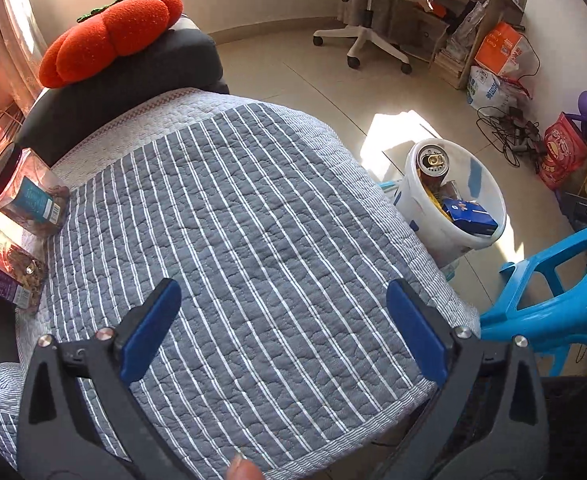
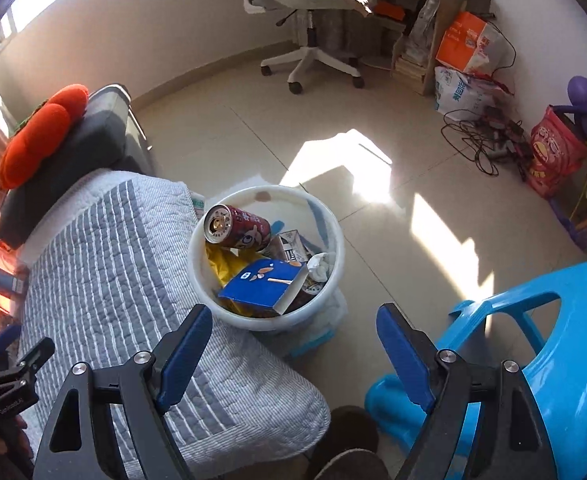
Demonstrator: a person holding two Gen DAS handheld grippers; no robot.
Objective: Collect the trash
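Beside the bed, on the pale tiled floor [image 2: 373, 248], a white round plastic bucket [image 2: 333, 232] is seen holding the collected trash: a dark red drink can [image 2: 237, 228] lying tilted against the rim at the top, a flat blue cardboard box [image 2: 261, 286] below it, a yellow wrapper [image 2: 219, 262] and a crumpled white tissue [image 2: 320, 265]. The same bucket [image 1: 481, 184] is visible at the right of the left wrist view, just beside the edge of the grey quilted bedspread with white stripes [image 1: 253, 240].

The left gripper [image 1: 283, 330] is held over the bedspread with its blue-padded jaws spread wide and nothing between them. The right gripper [image 2: 293, 354] is held above the gap between bed and bright blue plastic stool [image 2: 565, 340], its jaws also wide apart and empty, with the bucket just ahead of the fingertips.

An orange pumpkin-shaped cushion [image 1: 109, 36] is set on a dark grey pillow [image 1: 125, 92] at the far end of the bed. Two clear jars with dark lids [image 1: 25, 196] are lying at the left edge of the bedspread.
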